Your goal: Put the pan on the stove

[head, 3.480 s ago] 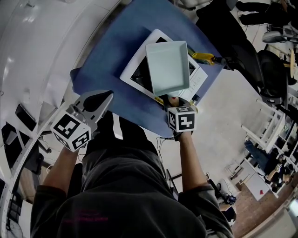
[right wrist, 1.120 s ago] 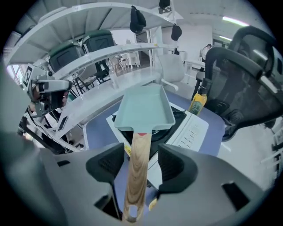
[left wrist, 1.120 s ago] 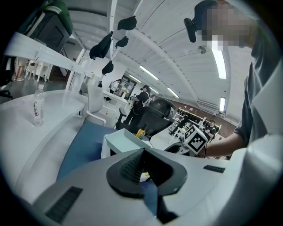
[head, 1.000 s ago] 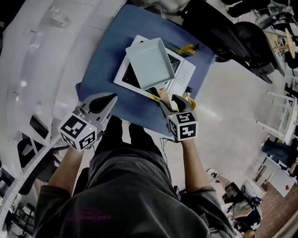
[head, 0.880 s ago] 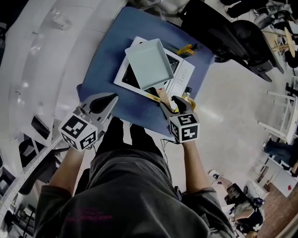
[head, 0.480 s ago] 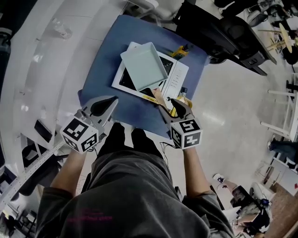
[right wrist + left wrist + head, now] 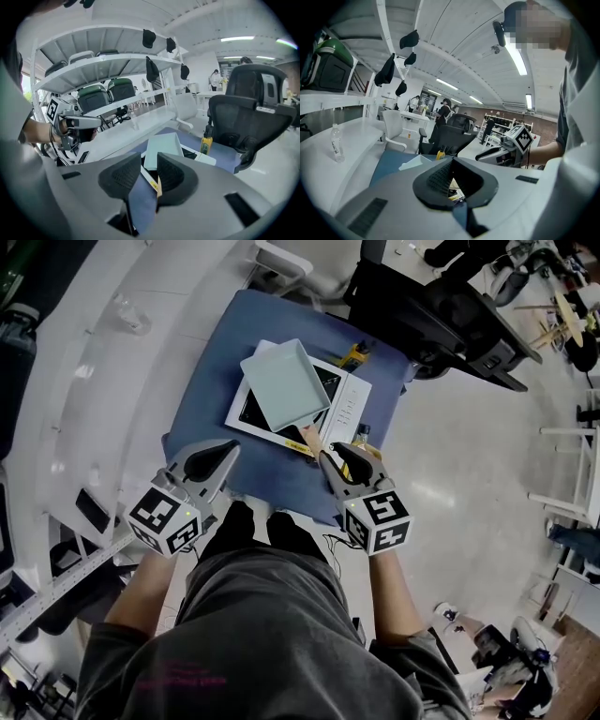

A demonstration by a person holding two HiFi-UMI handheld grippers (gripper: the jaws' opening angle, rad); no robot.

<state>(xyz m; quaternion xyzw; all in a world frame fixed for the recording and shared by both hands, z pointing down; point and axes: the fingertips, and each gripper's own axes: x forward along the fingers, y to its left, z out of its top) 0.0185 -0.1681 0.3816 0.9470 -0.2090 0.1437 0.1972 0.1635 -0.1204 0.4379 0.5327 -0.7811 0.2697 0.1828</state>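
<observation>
While right gripper (image 7: 149,174) is closing its jaws on nothing, pale square pan (image 7: 286,385) on stove (image 7: 349,399), handle (image 7: 307,437) pointing toward that gripper

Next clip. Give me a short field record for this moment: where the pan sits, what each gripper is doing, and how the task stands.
pan: pale green, square, resting on the stove
stove: white cooktop with black glass, on the blue mat
pan handle: tan, pointing toward the person
right gripper: jaws closing with a gap between them; handle tip just ahead, not gripped
left gripper: over the mat's near left edge, jaws together, empty
task status: pan looks placed on the stove
</observation>
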